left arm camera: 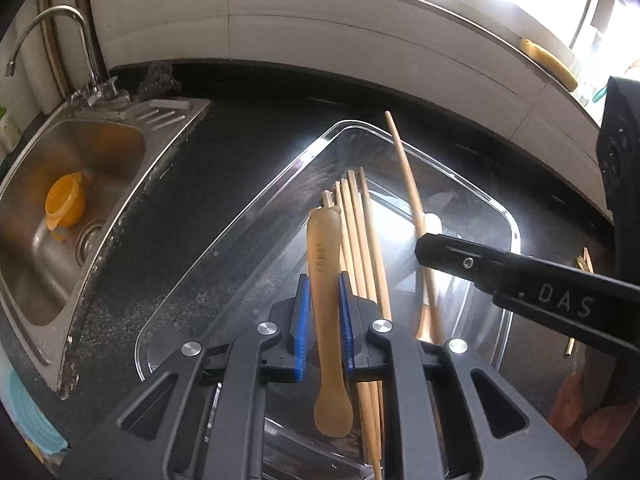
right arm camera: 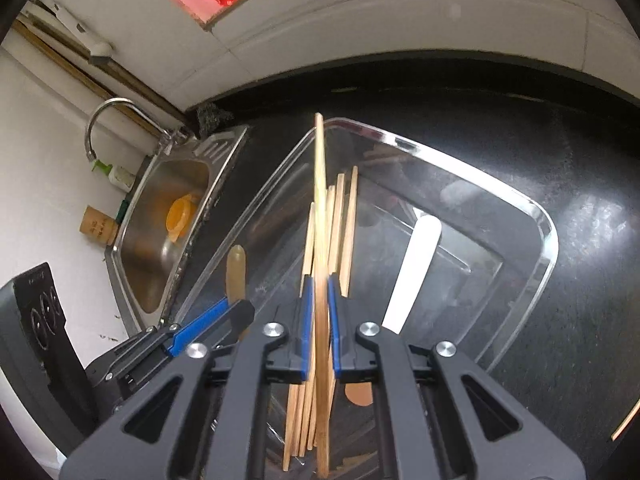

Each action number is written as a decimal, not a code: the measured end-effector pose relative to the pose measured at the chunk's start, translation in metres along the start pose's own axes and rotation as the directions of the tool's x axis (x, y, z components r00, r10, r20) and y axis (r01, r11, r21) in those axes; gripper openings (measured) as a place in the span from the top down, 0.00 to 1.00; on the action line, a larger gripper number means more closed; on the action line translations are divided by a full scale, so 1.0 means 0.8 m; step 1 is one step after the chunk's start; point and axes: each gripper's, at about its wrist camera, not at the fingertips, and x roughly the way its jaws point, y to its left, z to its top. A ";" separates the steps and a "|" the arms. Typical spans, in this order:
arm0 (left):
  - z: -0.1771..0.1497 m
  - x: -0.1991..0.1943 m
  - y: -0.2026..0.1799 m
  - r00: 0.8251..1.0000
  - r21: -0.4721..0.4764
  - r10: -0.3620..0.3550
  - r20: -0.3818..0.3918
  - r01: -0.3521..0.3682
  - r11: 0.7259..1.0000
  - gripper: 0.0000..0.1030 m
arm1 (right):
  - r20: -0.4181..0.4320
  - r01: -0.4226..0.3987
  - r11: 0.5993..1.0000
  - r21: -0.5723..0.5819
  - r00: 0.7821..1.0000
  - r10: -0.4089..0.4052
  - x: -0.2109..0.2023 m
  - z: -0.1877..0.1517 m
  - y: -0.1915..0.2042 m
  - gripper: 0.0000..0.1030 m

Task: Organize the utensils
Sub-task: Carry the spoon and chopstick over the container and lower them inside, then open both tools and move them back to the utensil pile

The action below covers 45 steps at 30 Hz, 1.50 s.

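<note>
Both utensils are being held above the clear plastic tray (left arm camera: 224,240) so that they can be lowered in alongside the items already sorted there. A translucent amber spoon (left arm camera: 325,280) is being carried between the blue pads of the left gripper (left arm camera: 324,320); the jaws are standing narrow about its flat handle, though pad contact is not being shown clearly. A long wooden-handled utensil (right arm camera: 320,240) is being clamped firmly in the right gripper (right arm camera: 320,320), its slim round shaft being kept in line with the bundle of pale wooden chopsticks (right arm camera: 344,232) lying in the tray. A smooth white spatula (right arm camera: 412,272) is resting beside them. The tray is sitting on a dark speckled counter (left arm camera: 240,120), beside a brushed steel sink (left arm camera: 60,208)
</note>
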 end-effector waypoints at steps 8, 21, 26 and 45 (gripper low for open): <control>-0.006 -0.041 0.007 0.994 -0.023 0.073 0.084 -0.071 0.997 0.07 | 0.147 -0.030 1.000 -0.004 0.989 0.030 -0.083 0.006 -0.020 0.09; -0.040 -0.100 -0.012 0.986 -0.044 0.089 0.142 -0.084 0.996 0.06 | 0.124 -0.059 0.995 -0.074 0.990 0.068 -0.145 -0.050 -0.030 0.09; -0.048 -0.115 -0.050 0.984 -0.001 0.057 0.167 -0.058 0.998 0.06 | 0.167 -0.004 0.997 -0.076 0.986 0.016 -0.190 -0.077 -0.065 0.09; -0.103 -0.086 -0.367 0.951 0.485 -0.273 0.148 0.170 0.858 0.06 | 0.367 0.343 0.925 0.161 0.850 -0.379 -0.394 -0.211 -0.339 0.09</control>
